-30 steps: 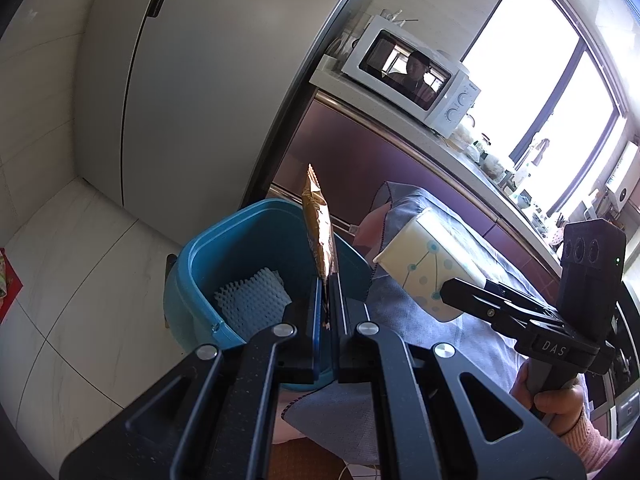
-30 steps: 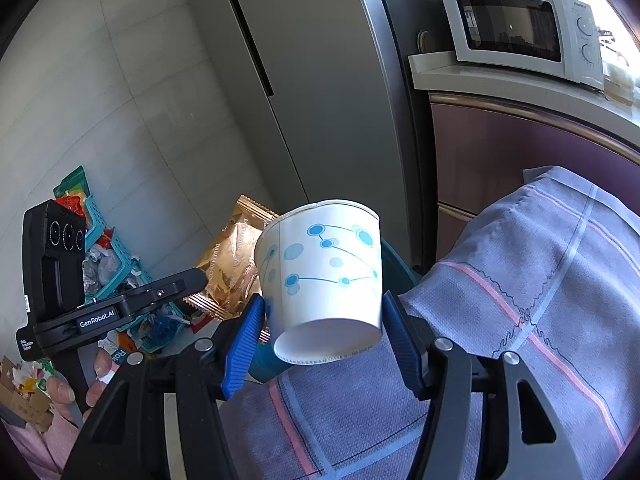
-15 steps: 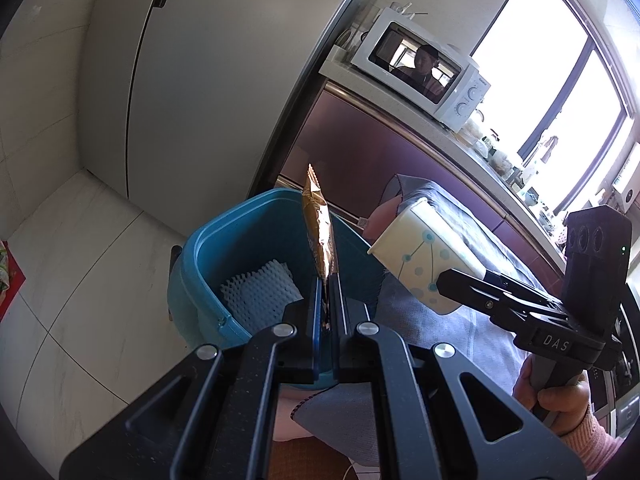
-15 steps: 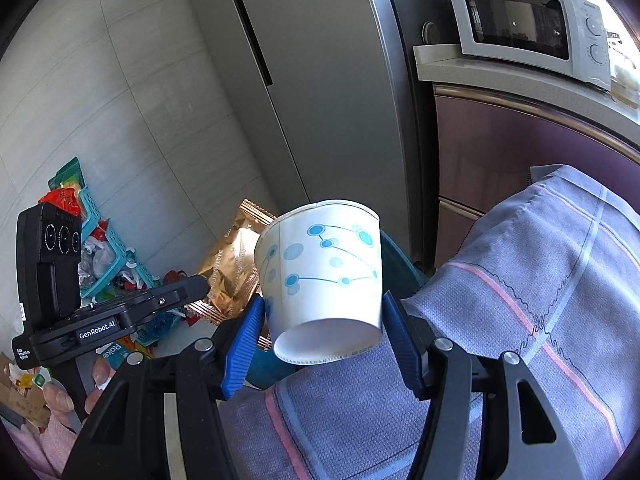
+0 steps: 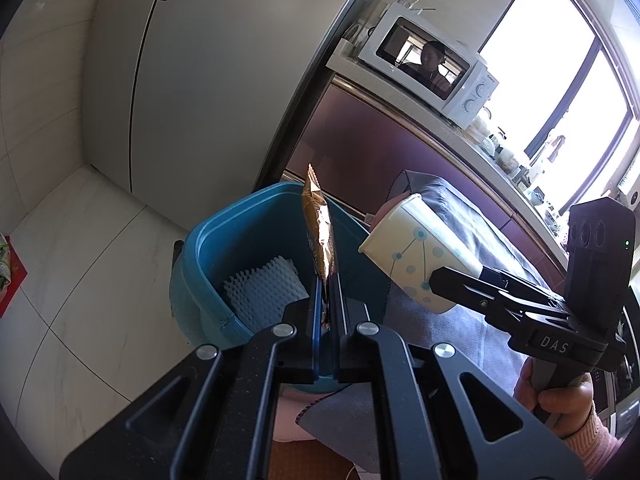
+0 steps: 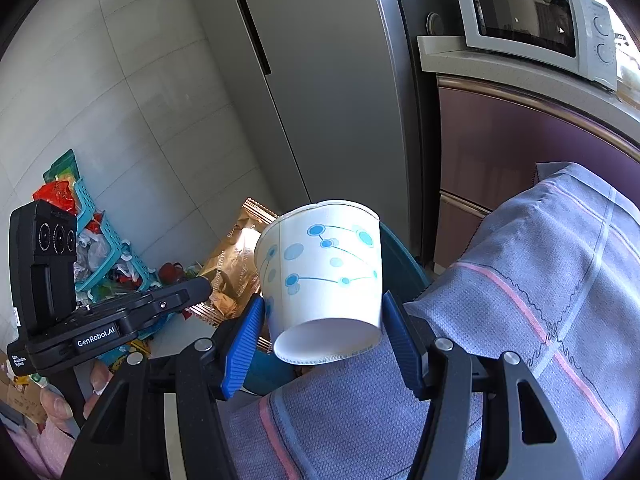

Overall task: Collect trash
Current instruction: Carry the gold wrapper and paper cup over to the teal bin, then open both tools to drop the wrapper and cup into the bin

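Both tongs have crept closer to the bin since a second ago, and the paper cup (image 5: 416, 256) now sits nearer the bin's rim than before! The left tongs (image 5: 329, 280) are pinched nearly closed on the lower edge of the gold snack wrapper (image 5: 320, 236), which stands upright directly above the open blue trash bin (image 5: 200, 272). A piece of white foam netting (image 5: 262, 290) lies inside the bin. Over on the right, the right tongs (image 6: 324, 324) are spread wide around the paper cup (image 6: 320, 268), blue pads (image 6: 244, 340) pressing its sides, base toward the camera, mouth pointing away. The cup hangs just beside the bin's rim, above the grey striped cloth (image 6: 540, 300). Behind stand the refrigerator (image 5: 192, 80) and the microwave (image 6: 536, 24) on the desk (image 6: 520, 76).
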